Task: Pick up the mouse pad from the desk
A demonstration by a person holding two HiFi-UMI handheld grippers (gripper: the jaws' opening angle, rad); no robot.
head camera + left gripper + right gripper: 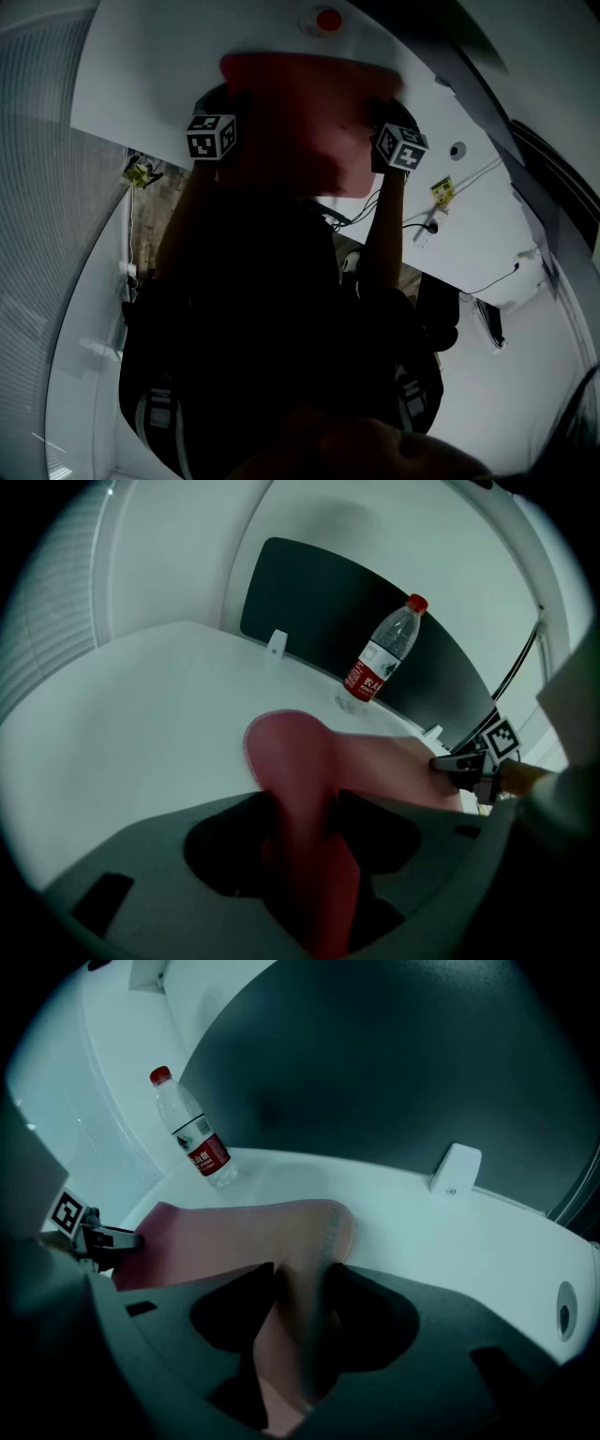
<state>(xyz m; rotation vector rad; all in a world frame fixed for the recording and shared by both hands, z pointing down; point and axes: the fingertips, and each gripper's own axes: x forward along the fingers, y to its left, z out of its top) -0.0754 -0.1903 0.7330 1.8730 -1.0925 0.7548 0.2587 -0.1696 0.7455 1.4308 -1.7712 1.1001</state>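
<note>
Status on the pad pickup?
Left tool, right tool both shut on mouse pad. Pad curls up into both grips. Bottle upright beyond it, nothing blocking.

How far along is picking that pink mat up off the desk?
Done: both grippers have hold. The left gripper pinches one near edge of the mouse pad, the right gripper the other, and each pinched edge buckles upward. In hand: the lift. Still to do: its far end seems to lie on the desk, so raising it clear remains.

Pink mouse pad (302,754), white desk (141,733), red-capped bottle (382,656)
</note>
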